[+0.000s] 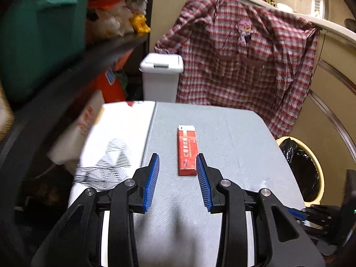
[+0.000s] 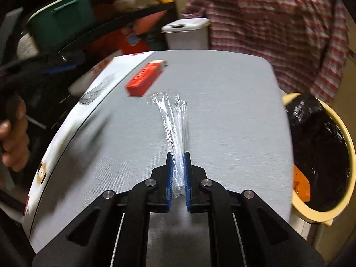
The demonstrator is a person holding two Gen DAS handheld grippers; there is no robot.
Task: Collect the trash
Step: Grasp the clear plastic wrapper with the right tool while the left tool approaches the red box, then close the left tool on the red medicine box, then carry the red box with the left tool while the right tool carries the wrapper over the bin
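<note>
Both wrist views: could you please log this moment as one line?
right gripper: shut on plastic wrapper | left gripper: open, before red box | bin: beside table

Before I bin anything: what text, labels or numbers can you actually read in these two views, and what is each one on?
No text can be read for certain.
Red box: white characters along its face, too small to make out; blurred in the right wrist view.
White box beside the table: red marks on its side and a black line pattern on top, all blurred.
Clear wrapper: no print visible.
</note>
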